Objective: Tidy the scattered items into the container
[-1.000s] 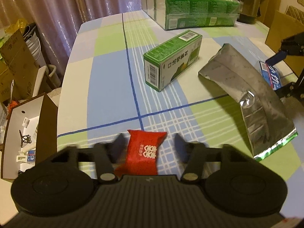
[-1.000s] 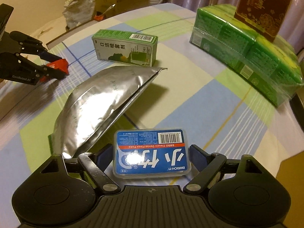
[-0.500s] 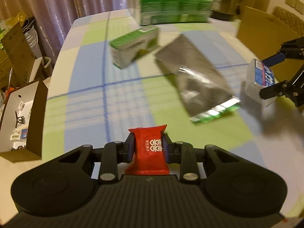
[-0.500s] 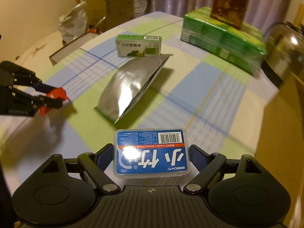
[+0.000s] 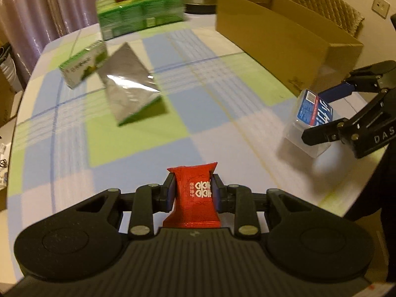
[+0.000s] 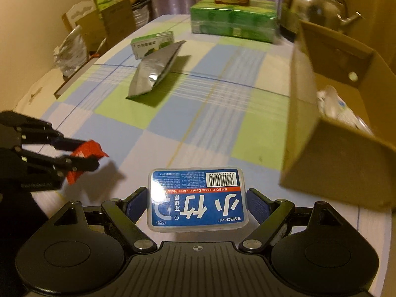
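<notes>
My left gripper [image 5: 192, 193] is shut on a red candy packet [image 5: 194, 198] and holds it above the table; it also shows in the right wrist view [image 6: 81, 158]. My right gripper [image 6: 198, 200] is shut on a blue dental floss box [image 6: 198, 198], which also shows in the left wrist view [image 5: 313, 121] beside the near end of the open cardboard box [image 5: 284, 39]. In the right wrist view the cardboard box [image 6: 329, 163] stands to the right with white items inside. A silver foil pouch [image 5: 128, 91] and a small green box [image 5: 84, 66] lie on the checked tablecloth.
A stack of green packs [image 5: 141, 17] with a brown box on top stands at the far end, beside a metal kettle [image 6: 311, 7]. Cardboard boxes and a foil bag [image 6: 71, 52] sit off the table's left side. A chair [image 5: 326, 5] stands behind the cardboard box.
Both grippers have swung right toward the cardboard box, each carrying its item. My left gripper closed on the red packet a second ago and lifted it. The pouch and green box stayed put.
</notes>
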`<state>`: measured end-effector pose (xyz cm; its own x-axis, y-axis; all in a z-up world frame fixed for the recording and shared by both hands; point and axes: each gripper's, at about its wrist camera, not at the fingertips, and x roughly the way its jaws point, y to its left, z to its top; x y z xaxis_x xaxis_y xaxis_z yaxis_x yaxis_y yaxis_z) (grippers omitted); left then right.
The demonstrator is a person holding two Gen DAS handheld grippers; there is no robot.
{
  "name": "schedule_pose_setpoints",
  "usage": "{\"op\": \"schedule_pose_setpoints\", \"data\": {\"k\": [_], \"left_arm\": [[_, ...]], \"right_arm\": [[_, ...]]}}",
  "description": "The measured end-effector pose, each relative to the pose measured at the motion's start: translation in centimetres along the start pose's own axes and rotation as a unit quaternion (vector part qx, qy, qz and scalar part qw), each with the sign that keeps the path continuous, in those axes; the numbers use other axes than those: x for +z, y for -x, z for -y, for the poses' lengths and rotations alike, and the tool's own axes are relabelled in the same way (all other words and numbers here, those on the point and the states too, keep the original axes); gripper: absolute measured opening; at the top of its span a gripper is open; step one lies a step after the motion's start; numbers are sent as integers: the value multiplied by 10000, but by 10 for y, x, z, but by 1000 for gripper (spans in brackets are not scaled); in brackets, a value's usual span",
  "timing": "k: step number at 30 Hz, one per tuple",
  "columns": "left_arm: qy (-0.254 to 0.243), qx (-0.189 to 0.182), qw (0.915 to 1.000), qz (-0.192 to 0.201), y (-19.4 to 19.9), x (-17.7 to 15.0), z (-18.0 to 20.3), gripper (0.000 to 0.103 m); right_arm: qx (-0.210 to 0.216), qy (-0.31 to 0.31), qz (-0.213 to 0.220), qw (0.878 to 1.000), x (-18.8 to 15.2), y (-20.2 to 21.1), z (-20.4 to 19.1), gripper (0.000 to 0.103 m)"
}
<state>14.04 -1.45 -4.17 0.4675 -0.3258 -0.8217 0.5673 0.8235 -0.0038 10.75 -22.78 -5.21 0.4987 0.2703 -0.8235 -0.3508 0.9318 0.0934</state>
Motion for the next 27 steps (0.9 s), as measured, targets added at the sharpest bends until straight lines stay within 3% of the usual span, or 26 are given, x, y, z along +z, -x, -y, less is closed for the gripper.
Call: {"op": "schedule_pose_setpoints", "data": {"k": [10,27], "left_arm": [[220,-151,9996,7,2,0,46,24],[310,-255,9991,121,17,6,72,24]], "right_arm": [[-174,-249,250,9992,-19,34,22,83],[-272,-580,529,9965,-34,62,40,83]]}}
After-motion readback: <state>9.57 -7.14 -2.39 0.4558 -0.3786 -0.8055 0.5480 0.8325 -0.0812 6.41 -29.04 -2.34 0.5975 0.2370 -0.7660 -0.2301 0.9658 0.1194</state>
